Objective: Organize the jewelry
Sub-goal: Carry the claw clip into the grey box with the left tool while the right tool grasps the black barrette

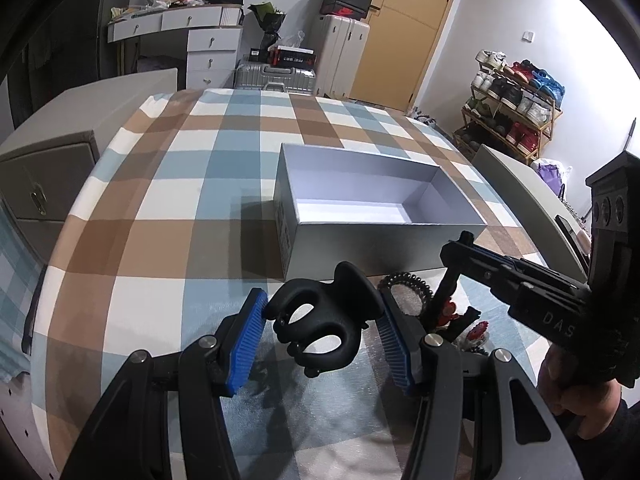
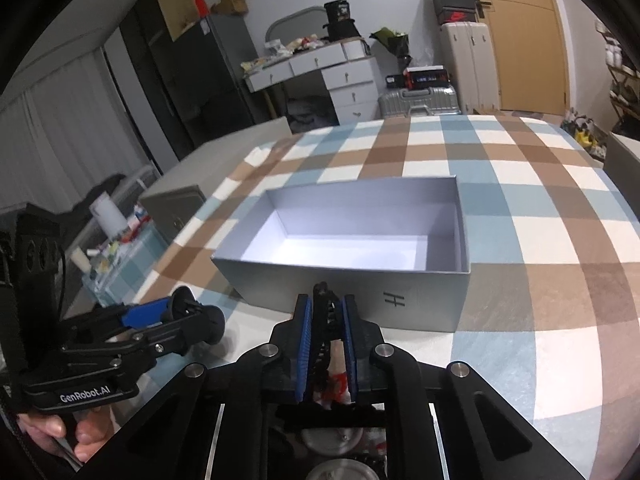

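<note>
The left tongs (image 1: 322,330) grasp a black hair claw clip (image 1: 320,318), teeth pointing toward the camera, above the bed's (image 1: 180,200) near edge. The right tongs (image 2: 326,344) clench what looks like a black beaded strand (image 2: 322,320), running lengthwise between the pads, before the open grey box (image 2: 424,300).

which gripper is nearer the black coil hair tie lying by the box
Left. The left gripper, clamped on a black claw clip, sits just beside the coil hair tie; the right gripper is slightly farther off.

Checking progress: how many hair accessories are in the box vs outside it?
0 in the box. At least 3 outside: black claw clip in left tongs, black clip in right tongs, spiral hair tie on the cloth. Red pieces nearby partly hidden.
</note>
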